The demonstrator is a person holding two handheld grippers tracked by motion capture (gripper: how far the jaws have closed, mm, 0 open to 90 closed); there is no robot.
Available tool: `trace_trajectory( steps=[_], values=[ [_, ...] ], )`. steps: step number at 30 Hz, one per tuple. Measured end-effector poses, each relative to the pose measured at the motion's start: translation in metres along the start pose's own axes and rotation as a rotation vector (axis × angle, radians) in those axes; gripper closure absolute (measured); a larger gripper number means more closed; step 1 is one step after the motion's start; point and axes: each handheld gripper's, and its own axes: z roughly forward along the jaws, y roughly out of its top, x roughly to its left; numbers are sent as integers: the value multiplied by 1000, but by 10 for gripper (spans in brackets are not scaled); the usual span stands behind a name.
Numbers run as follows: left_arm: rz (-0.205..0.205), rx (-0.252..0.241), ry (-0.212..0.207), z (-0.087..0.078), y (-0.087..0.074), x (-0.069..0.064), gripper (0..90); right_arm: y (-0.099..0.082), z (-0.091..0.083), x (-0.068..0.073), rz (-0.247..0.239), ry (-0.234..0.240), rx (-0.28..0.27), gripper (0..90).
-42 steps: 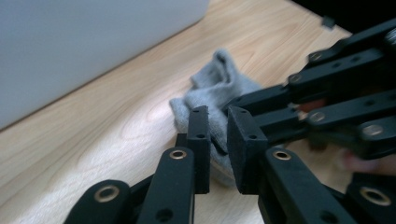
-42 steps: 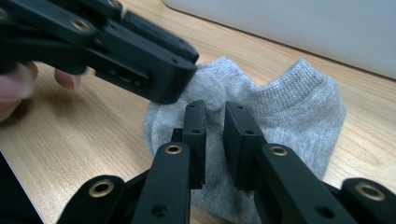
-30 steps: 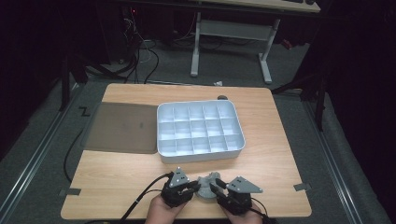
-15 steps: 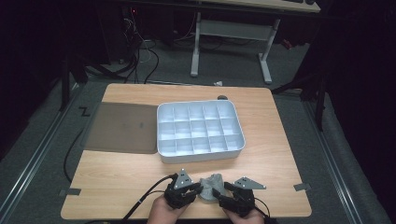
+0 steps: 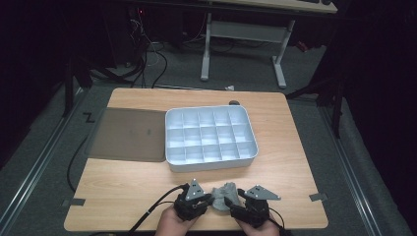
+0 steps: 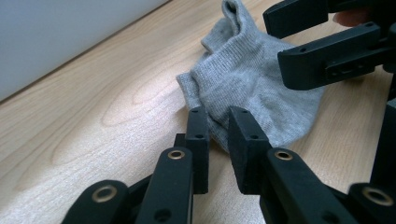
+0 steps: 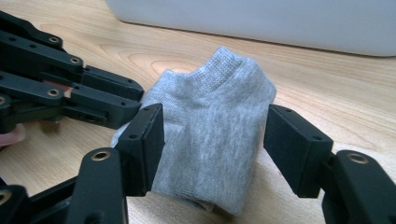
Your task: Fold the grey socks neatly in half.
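The left gripper is pinching the grey sock's near edge – anchoring it – while the right gripper, jaws just spread wide, is straddling the sock untouched, probably to regrip.

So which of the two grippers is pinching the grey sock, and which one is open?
The left gripper pinches the grey sock's edge. The right gripper stands open, jaws straddling it without pressing.

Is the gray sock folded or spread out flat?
Folded: the sock sits as a thick bunched bundle on the table, cuff up, not flat.
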Motion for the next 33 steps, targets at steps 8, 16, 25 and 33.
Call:
trace_trajectory(
  steps=[8,16,25,33],
  values=[
    [35,-61,-41,-7,8,-12,778,-2,6,-1,-8,1,24,451],
    [-2,-10,-26,3,1,-8,796,-4,12,-1,43,35,43,483],
    [-1,-9,-30,4,0,-7,800,-4,15,-1,103,79,60,561],
    [-2,-15,-29,1,2,-7,763,-3,12,6,34,80,45,772]
  ],
)
